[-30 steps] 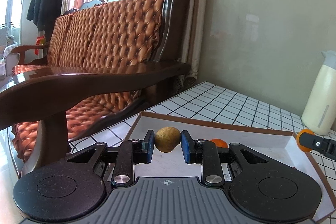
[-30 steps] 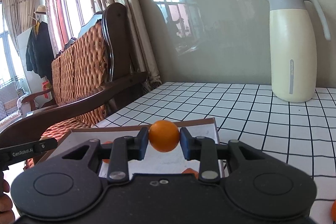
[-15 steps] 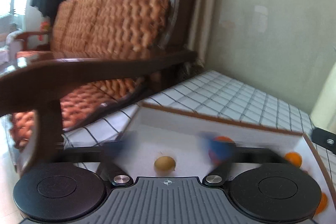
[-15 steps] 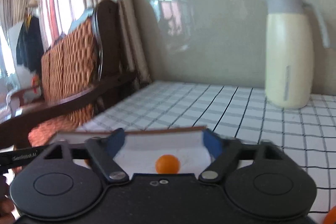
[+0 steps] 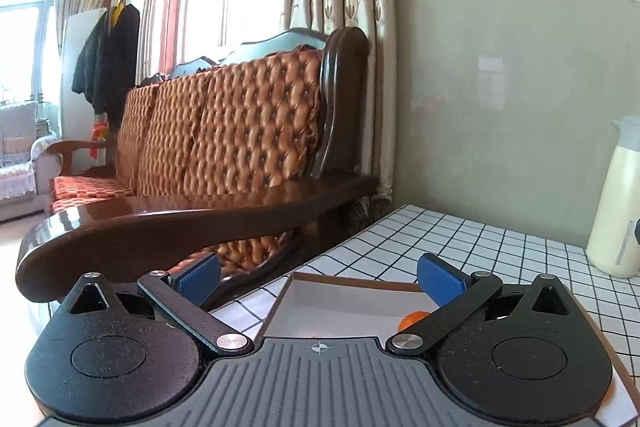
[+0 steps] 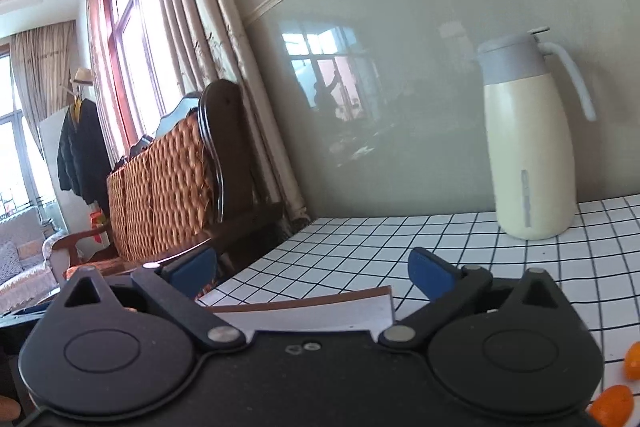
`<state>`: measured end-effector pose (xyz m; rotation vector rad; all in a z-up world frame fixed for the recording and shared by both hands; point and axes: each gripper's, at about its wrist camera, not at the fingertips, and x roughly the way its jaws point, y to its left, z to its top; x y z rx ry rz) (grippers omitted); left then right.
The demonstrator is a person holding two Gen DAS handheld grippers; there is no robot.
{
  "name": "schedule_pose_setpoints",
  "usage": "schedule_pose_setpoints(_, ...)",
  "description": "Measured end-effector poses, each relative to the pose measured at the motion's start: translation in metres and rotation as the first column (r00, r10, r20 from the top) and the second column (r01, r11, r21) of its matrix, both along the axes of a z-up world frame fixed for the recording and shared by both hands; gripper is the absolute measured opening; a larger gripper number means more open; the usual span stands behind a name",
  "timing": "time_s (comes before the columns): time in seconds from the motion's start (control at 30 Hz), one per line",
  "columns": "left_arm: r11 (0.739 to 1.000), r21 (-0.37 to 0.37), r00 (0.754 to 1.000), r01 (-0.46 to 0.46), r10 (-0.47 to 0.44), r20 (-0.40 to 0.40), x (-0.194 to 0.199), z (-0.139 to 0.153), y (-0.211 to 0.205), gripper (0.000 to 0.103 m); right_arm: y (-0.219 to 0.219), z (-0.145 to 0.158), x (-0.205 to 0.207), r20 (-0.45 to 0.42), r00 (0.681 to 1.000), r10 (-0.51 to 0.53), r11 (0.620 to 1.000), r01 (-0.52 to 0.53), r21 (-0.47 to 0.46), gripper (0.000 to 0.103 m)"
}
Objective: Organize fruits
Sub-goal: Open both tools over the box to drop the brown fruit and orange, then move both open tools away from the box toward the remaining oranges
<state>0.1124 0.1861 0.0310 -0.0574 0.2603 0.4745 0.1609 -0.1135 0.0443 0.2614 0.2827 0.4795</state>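
In the left wrist view my left gripper (image 5: 320, 279) stands wide open above the near end of a white tray with a brown rim (image 5: 352, 281). Nothing is between its blue pads (image 5: 200, 277). One orange (image 5: 414, 319) lies in the tray, half hidden behind the right finger. The gripper body hides the brownish fruit. In the right wrist view my right gripper (image 6: 312, 269) hangs over the tray (image 6: 312, 313), its jaws opening with nothing between them. Two oranges (image 6: 612, 407) lie on the checked table at the bottom right.
A cream jug with a grey lid (image 6: 528, 155) stands on the black-and-white checked table (image 6: 400, 239) against the grey wall. A dark wooden sofa with tufted orange cushions (image 5: 240, 131) sits just left of the table. A fingertip (image 6: 8, 407) shows at the bottom left.
Both grippers opened and let go: the brownish fruit left the left one, an orange left the right one, and both dropped into the tray. Both grippers then rose, so the tray sits lower in view.
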Motion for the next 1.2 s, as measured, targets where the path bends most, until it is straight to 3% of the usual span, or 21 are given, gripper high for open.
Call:
schedule_pose_setpoints(0.47, 0.998, -0.066, 1.000, 0.020, -0.021, -0.016, -0.047, -0.008, -0.016, 0.103, -0.028, -0.009, -0.040, -0.027, 0.999, 0.037, 0.999, -0.037, 0.003, 0.097)
schedule_pose_setpoints(0.67, 0.997, -0.049, 0.998, 0.057, -0.058, -0.030, -0.064, -0.018, -0.034, 0.103, -0.029, -0.018, -0.055, -0.041, 0.998, 0.055, 0.998, -0.056, -0.027, 0.097)
schedule_pose_setpoints(1.07, 0.983, -0.025, 0.980, 0.183, -0.185, -0.075, -0.060, -0.034, -0.074, 0.103, -0.038, -0.029, -0.074, -0.045, 0.996, 0.081, 0.991, -0.085, -0.100, 0.097)
schedule_pose_setpoints(1.2, 0.975, -0.047, 0.971, 0.219, -0.222, -0.090, -0.054, -0.037, -0.087, 0.103, -0.048, -0.032, -0.076, -0.058, 0.996, 0.063, 0.993, -0.069, -0.101, 0.097)
